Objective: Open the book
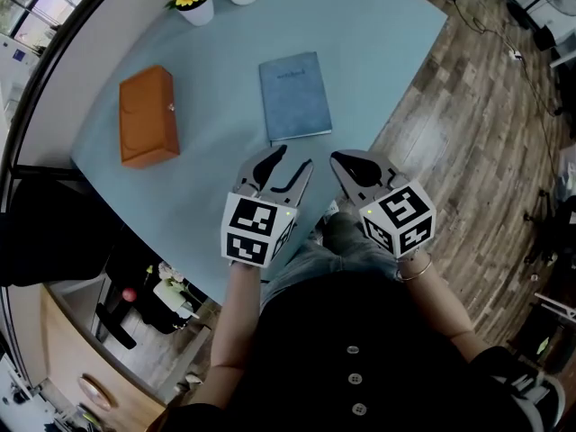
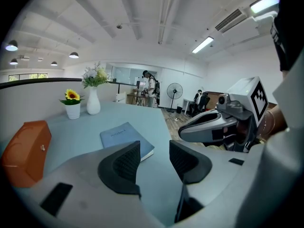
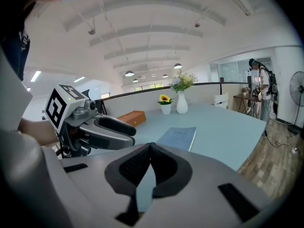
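The left gripper (image 1: pixel 290 170) hangs with jaws apart and empty, the right gripper (image 1: pixel 346 168) with jaws together, both just near of the closed book (image 1: pixel 294 95) on the table (image 1: pixel 378 52).

Bright, even light is given by ceiling lamps (image 2: pixel 73 55) and a strip light (image 2: pixel 203 44). Only faint, soft shadows are thrown on the worktop (image 1: pixel 387 43) beside the book (image 1: pixel 294 95). Edges are bent by wide-angle distortion and darkened at the corners.

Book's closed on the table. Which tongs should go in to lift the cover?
Left, probably: the left tongs are open and aimed at the book, while the right tongs are shut and would need opening first.
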Motion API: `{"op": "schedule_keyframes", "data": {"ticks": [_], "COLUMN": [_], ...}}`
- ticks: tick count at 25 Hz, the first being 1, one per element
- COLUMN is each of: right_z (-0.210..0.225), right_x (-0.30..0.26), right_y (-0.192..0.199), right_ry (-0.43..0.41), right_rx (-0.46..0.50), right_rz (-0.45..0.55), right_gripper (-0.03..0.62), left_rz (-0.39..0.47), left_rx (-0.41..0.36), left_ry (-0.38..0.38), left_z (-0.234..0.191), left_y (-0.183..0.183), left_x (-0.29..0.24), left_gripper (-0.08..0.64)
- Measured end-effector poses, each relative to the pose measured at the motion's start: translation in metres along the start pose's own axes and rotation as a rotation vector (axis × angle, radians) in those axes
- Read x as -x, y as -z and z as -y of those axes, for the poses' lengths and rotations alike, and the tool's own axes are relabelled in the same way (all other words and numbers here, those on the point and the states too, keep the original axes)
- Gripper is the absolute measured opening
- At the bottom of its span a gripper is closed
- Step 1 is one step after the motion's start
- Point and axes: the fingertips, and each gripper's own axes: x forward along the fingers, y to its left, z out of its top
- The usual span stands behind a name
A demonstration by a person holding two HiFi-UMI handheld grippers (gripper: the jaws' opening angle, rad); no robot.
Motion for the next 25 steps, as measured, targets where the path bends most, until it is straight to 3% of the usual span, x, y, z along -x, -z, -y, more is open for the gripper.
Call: {"op": "schedule_keyframes", "data": {"ticks": [11, 25], "right_z": [0.035, 0.085], "right_x": [-0.006, -0.011], "right_y": [0.006, 0.027], "right_ry": [-0.019, -0.015], "right_rx": [-0.038, -0.139], "right_rz": [-0.017, -0.036], "right_gripper": [0.002, 0.002], "left_rz": [-0.083, -0.245], "left_rx": [-0.064, -0.218], "left_ry": [0.017, 0.034], "left_z": [0.002, -0.004], "left_y": [0.001, 0.014], "left_x": [-0.034, -0.090], "left_gripper": [0.172, 0.159]}}
